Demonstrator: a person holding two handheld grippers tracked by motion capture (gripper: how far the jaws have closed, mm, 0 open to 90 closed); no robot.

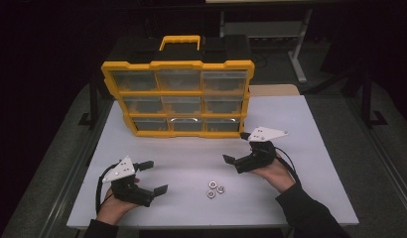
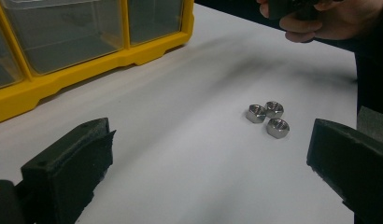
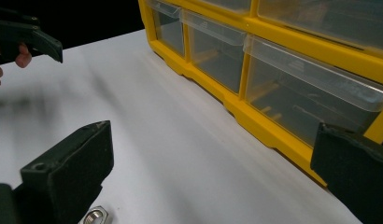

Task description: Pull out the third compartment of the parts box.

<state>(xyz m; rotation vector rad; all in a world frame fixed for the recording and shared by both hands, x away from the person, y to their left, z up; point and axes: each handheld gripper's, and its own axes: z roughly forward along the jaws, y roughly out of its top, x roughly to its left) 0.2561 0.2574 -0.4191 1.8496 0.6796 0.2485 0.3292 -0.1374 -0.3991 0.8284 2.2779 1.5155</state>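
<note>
A yellow organiser (image 1: 177,96) with clear drawers stands upright at the back of the white table (image 1: 301,134); its lower drawers also show close up (image 2: 63,42) (image 3: 273,74). Three steel hex nuts (image 1: 215,188) (image 2: 268,117) lie together near the table's front, between the two hands. My left gripper (image 1: 153,176) (image 2: 208,158) is open at the front left, left of the nuts, nothing between its jaws. My right gripper (image 1: 235,147) (image 3: 213,163) is open at the right, above and right of the nuts, also empty. One nut (image 3: 95,216) peeks out by its left jaw.
A person's hands and dark sleeves (image 1: 305,213) come in from the bottom edge. The organiser has a yellow carry handle (image 1: 179,41) on top. Bare white tabletop lies between the organiser and the nuts. Table legs and dark floor surround the table.
</note>
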